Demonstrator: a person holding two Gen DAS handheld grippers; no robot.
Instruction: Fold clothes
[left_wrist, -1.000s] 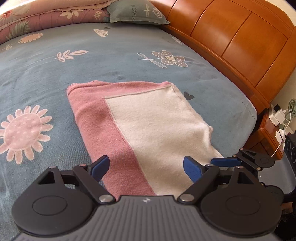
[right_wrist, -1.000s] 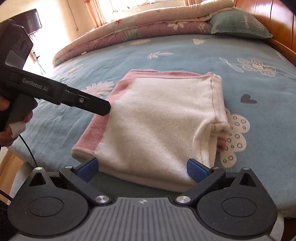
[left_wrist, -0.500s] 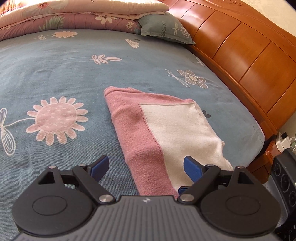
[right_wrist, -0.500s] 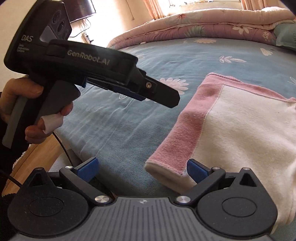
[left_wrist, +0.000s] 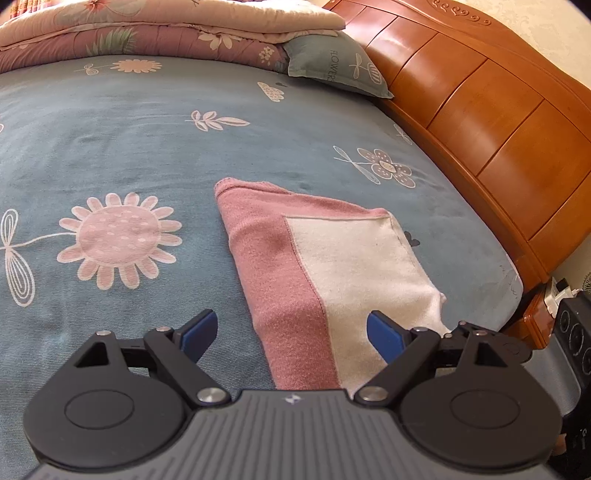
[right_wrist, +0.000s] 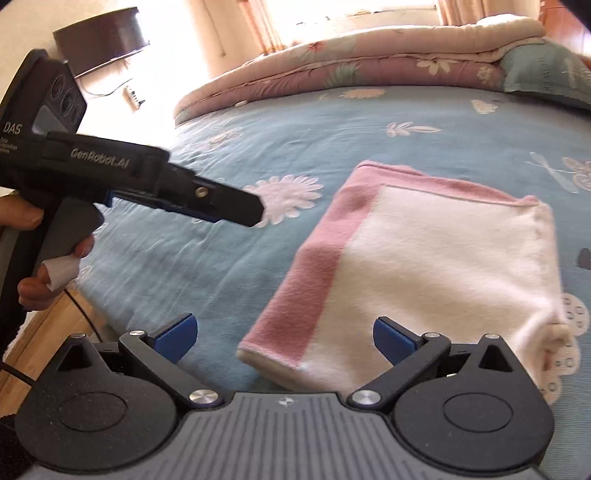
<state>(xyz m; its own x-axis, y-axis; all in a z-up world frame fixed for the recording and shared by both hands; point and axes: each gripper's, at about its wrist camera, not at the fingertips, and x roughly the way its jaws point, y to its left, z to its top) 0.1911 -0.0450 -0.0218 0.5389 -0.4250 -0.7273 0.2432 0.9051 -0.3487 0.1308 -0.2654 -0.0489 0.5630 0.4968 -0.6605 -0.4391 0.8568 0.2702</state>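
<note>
- The right tool sits low in the right wrist view, its blue fingertips spread wide with nothing pressed between them.
- A folded garment, cream with a pink band along its left and far edges, lies flat on the bed; its near edge falls between the fingertips in the picture.
- The bed wears a blue sheet printed with pale flowers.
- At left, a hand holds the left tool above the sheet, well apart from the garment.
- A rolled floral quilt and a green pillow lie at the far side.
</note>
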